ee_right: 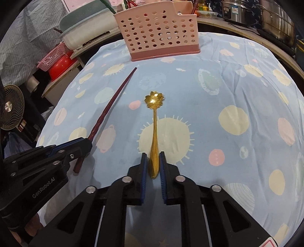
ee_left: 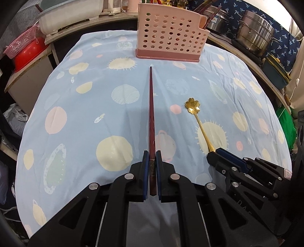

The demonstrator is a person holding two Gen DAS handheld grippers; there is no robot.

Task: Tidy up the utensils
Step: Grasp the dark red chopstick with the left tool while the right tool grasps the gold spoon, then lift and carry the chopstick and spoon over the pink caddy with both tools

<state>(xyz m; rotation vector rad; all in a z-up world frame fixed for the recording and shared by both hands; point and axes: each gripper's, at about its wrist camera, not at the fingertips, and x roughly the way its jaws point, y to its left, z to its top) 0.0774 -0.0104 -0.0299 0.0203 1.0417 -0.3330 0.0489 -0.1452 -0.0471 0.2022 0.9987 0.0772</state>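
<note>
A dark red chopstick [ee_left: 151, 114] points toward the pink perforated utensil holder [ee_left: 169, 34] at the far edge of the table. My left gripper [ee_left: 152, 154] is shut on the chopstick's thick end. A gold spoon with a flower-shaped bowl [ee_right: 154, 117] lies pointing at the holder [ee_right: 157, 32]. My right gripper [ee_right: 153, 156] is shut on the spoon's handle. The spoon [ee_left: 197, 117] and right gripper [ee_left: 214, 151] also show in the left wrist view. The chopstick [ee_right: 114, 102] and left gripper [ee_right: 83, 142] show in the right wrist view.
A light blue patterned cloth [ee_left: 85, 114] covers the table. Behind it stand a white basin [ee_left: 70, 15], a pink basket over a red bowl [ee_left: 24, 47] and steel pots [ee_left: 254, 36]. A small fan [ee_right: 11, 108] stands at the left.
</note>
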